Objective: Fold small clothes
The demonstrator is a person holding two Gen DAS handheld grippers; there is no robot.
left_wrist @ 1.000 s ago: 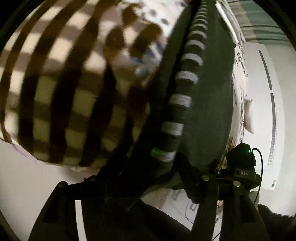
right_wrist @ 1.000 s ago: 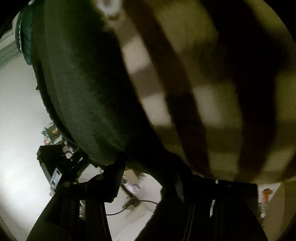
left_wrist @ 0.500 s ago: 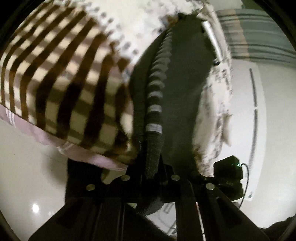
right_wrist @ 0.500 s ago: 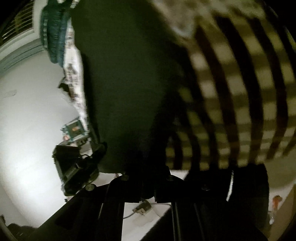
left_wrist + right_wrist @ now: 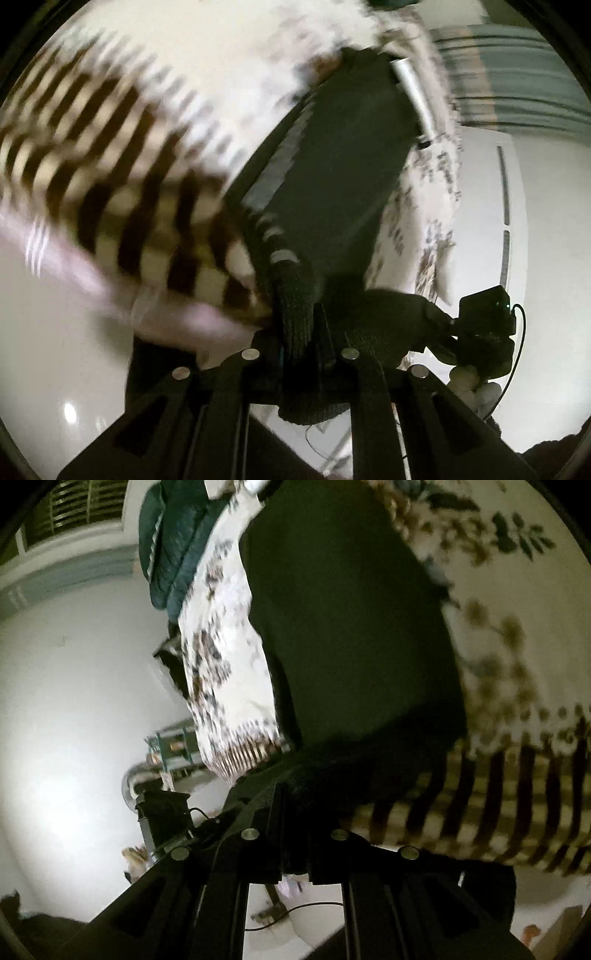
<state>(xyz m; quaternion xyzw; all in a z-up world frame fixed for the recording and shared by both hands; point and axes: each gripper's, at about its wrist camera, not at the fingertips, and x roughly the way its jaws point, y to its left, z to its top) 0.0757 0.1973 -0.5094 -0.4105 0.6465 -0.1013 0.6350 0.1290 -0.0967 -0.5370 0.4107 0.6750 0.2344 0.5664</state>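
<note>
A dark knitted garment (image 5: 340, 184) with a grey-striped ribbed edge (image 5: 282, 254) hangs stretched between both grippers above the bed. My left gripper (image 5: 299, 332) is shut on its ribbed edge, which bunches between the fingers. The same dark garment (image 5: 351, 627) fills the right wrist view, where my right gripper (image 5: 295, 834) is shut on its lower edge. The views are blurred by motion.
A brown-and-cream checked blanket (image 5: 129, 192) lies beside the garment on a floral bedsheet (image 5: 229, 66). A teal quilted jacket (image 5: 173, 542) lies at the far end of the bed. White walls and a black device (image 5: 484, 314) lie beyond.
Both grippers have drawn back from the bed with the dark garment held, so the checked blanket looks smaller and more bedsheet and room show.
</note>
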